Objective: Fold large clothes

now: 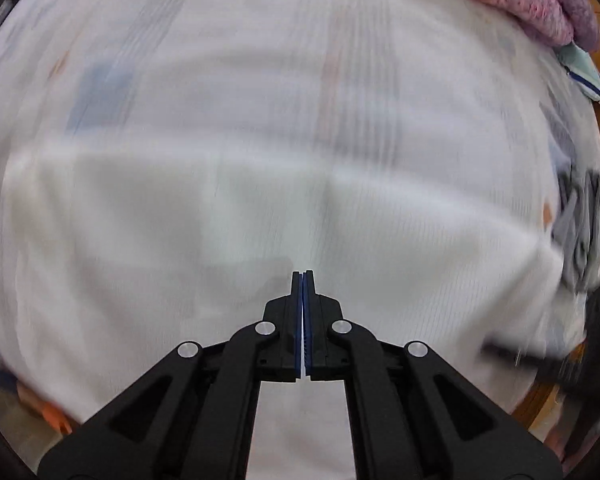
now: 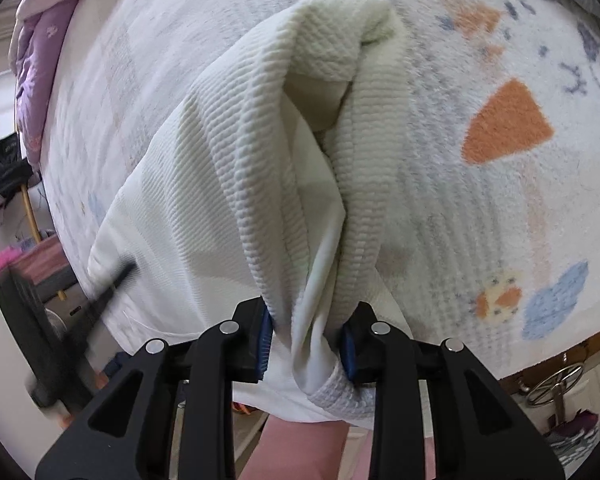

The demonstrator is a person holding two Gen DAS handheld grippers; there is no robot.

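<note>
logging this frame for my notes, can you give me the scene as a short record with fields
garment: white ribbed garment, bunched, over the bed
surface: patterned blanket with orange and blue shapes
right gripper: jaws clamped on a gathered fold of the garment
left gripper: jaws closed, a thin white strip shows between the pads; whether it is pinched cloth is unclear
bedding: pink and purple quilt at the far edge of the bed
image quality: left wrist view is motion-blurred
</note>
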